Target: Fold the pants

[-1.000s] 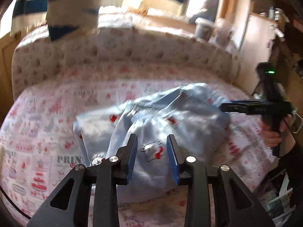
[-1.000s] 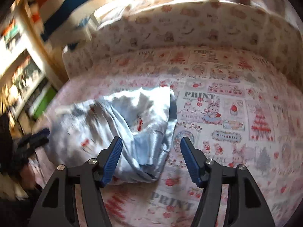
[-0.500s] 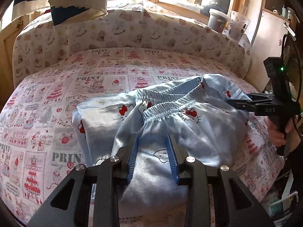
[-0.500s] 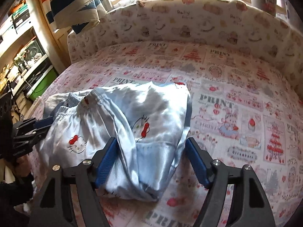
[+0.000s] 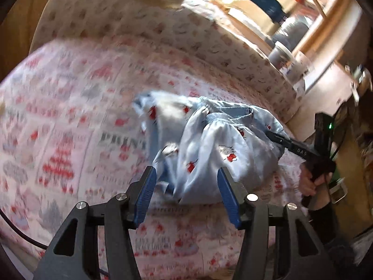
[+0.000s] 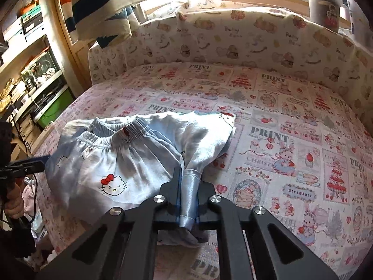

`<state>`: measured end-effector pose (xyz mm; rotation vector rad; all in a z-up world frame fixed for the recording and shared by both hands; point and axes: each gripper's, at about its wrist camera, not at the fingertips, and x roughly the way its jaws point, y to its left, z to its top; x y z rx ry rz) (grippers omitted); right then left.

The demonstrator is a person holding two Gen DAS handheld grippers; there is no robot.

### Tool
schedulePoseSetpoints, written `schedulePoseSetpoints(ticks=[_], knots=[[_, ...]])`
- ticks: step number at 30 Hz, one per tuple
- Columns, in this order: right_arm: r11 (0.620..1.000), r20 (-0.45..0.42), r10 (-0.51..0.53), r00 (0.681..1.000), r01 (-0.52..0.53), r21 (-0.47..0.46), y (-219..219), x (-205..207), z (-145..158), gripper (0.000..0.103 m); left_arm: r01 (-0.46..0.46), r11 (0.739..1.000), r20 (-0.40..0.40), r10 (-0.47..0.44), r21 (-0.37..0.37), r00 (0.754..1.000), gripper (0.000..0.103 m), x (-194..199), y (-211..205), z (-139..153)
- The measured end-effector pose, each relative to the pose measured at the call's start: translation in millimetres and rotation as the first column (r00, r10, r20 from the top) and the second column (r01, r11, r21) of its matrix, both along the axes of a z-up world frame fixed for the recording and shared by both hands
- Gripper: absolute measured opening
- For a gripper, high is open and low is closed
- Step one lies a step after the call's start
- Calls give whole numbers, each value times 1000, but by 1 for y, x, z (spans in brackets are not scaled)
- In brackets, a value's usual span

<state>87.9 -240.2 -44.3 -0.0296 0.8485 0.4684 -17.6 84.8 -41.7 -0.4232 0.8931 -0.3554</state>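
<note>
Pants (image 6: pixel 130 163) bunched, hem hidden inside right tool (image 6: pixel 187 198).

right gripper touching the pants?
Touching. Right wrist view: the right gripper jaws pinch a bunched fold of the pants between them.

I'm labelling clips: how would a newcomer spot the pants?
On the bed's patterned sheet lies one crumpled heap: the pants. They are shiny pale blue with an elastic waistband and red-bowed cat faces, unlike the pink-and-white sheet.
</note>
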Motion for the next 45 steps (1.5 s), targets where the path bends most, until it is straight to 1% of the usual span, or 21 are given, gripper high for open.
schedulePoseSetpoints(ticks=[2,4,7,9,12,13,16,17,19,20,21,23,27,28,29,30,31,34,39,42,45], knots=[[1000,-3,-5,1000,5,1,-1,0,0,8,-11,999,-14,10,-38,1000,53,0,6,-3],[1000,-8,-13,1000,13,5,-1,1,-1,8,-51,997,-25,50,-54,998,53,3,14,-7],[1000,1,-17,1000,17,1,0,-1,-2,8,-60,996,-13,59,-66,998,53,15,19,-10],[1000,5,-17,1000,17,-4,1,-2,-2,8,-21,999,5,22,-50,1000,53,28,16,-11],[1000,2,-19,1000,19,0,1,-2,-1,8,4,1000,31,-4,7,1000,53,43,10,-10],[1000,1,-20,1000,20,2,1,-3,-1,8,20,1000,31,-20,8,999,54,48,11,-10],[1000,1,-19,1000,19,1,1,-3,-1,8,96,994,12,-95,-44,995,54,63,11,-11],[1000,1,-17,1000,17,-2,1,-2,-1,8,141,988,6,-141,-64,990,54,66,9,-12],[1000,1,-15,1000,15,-6,1,-2,-1,8,196,975,-4,-197,-107,980,54,68,5,-12],[1000,1,-13,1000,13,-7,1,-1,-2,8,224,969,-9,-226,-109,974,54,67,1,-13],[1000,1,-11,1000,11,-7,0,-1,-2,8,244,965,-3,-246,-97,969,54,64,-2,-13],[1000,5,-8,1000,8,-5,0,-1,-2,8,249,967,14,-248,-59,969,54,59,-7,-10],[1000,2,-15,1000,15,8,-1,2,-3,8,251,968,24,-251,-29,968,53,59,-13,-9],[1000,0,-16,1000,16,9,-2,2,-4,8,242,970,25,-242,4,970,26,59,-17,-9],[1000,2,-18,1000,18,8,-2,2,-4,8,239,970,18,-240,48,971,4,58,-21,-9],[1000,5,-19,1000,19,7,-1,1,-4,8,246,966,14,-248,86,969,3,58,-26,-9],[1000,8,-22,1000,21,7,-1,1,-4,8,235,966,35,-240,112,970,3,55,-30,-8],[999,29,-35,999,35,2,0,-2,-1,8,215,952,90,-239,217,967,3,47,-39,0],[998,90,-60,994,59,10,5,-15,13,7,177,937,117,-221,301,968,3,50,-41,16],[998,162,-58,985,62,-19,17,-24,29,6,141,913,157,-215,382,964,3,53,-43,32],[997,253,-45,966,59,-48,35,-34,49,4,100,889,202,-209,447,957,3,58,-43,51]])
